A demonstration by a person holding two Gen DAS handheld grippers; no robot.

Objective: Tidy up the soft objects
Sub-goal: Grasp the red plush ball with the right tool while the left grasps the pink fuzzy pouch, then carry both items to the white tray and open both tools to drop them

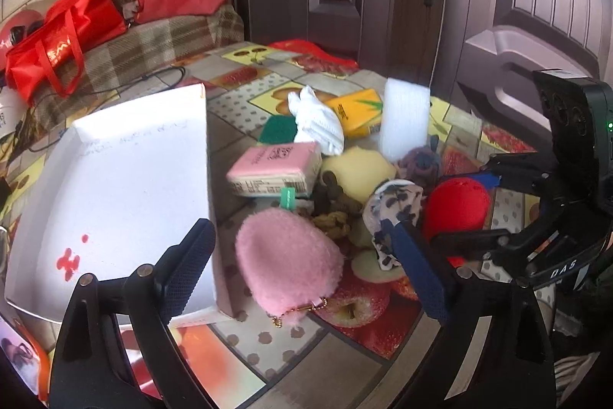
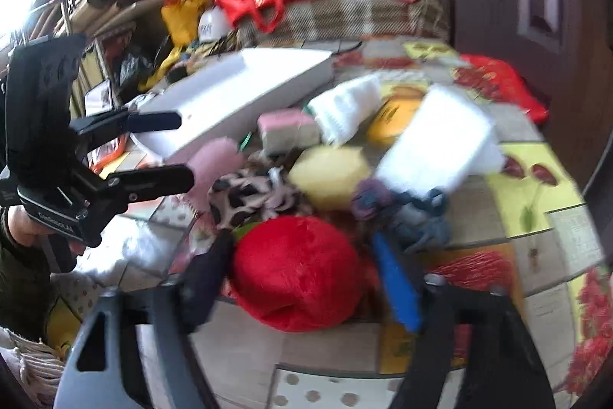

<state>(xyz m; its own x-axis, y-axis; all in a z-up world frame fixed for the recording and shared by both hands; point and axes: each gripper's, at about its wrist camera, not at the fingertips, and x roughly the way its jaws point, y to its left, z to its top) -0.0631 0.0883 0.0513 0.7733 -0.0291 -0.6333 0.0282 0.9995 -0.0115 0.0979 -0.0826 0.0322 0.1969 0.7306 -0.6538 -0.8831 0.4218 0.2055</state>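
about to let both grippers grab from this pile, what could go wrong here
The right gripper straddles the red plush ball; round and squashy, it may slip out.
The spotted cloth lies against the left gripper's blue finger and could get snagged.
The pink pouch sits beside the white box, so the box may get pushed.

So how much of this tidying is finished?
Nothing looks sorted yet: the white cardboard box shows no items inside. In hand: the right hand-held gripper straddles the red plush ball, the left hand-held gripper the fluffy pink pouch. The pink sponge block and the remaining pile still wait.
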